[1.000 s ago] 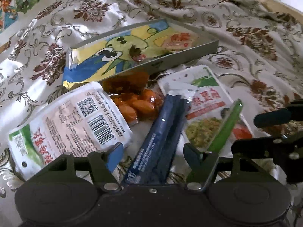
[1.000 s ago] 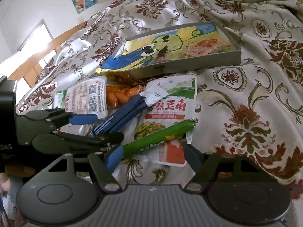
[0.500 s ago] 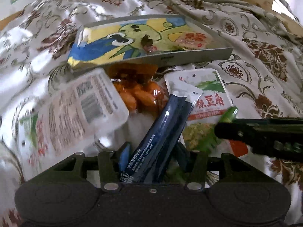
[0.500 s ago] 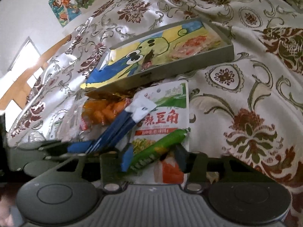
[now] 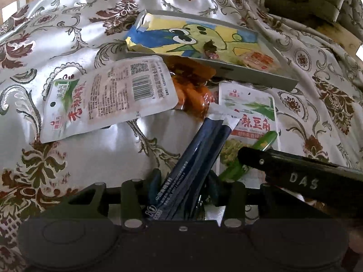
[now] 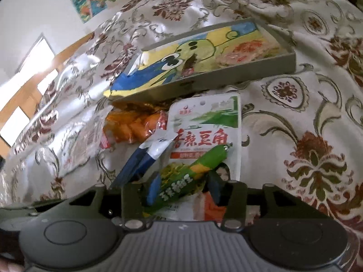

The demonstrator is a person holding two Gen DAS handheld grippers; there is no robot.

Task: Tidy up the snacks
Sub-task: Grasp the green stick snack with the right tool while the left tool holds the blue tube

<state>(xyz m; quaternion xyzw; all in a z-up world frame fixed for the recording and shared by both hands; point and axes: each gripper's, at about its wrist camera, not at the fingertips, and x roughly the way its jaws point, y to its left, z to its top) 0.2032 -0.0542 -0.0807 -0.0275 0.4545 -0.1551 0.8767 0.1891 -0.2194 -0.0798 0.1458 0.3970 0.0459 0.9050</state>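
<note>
Two grippers work side by side over a cloth-covered surface. Left gripper (image 5: 183, 184): its jaws are closing, with the near end of the dark blue sachets (image 5: 195, 158) between them; the fingers (image 5: 154, 183) stand against the sachets' sides and grip them. Right gripper (image 6: 183, 187): its jaws are opening, with the green sausage (image 6: 192, 174) between them; the blue pads (image 6: 154, 188) lie along its sides, and firm pressing contact cannot be confirmed. The sausage lies tilted across a white bean packet (image 6: 204, 122), which lies flat on the patterned cloth (image 6: 306, 113). The blue sachets run from the left gripper toward the far right, their white tips touching the bean packet's left edge. An orange snack bag (image 5: 192, 93) lies just beyond the sachets. A second white packet (image 5: 109, 97), barcode side up, lies to the left and overlaps the orange bag. A shallow grey tray (image 5: 249, 72) sits at the far side, holding a yellow cartoon bag (image 5: 192, 40).
</note>
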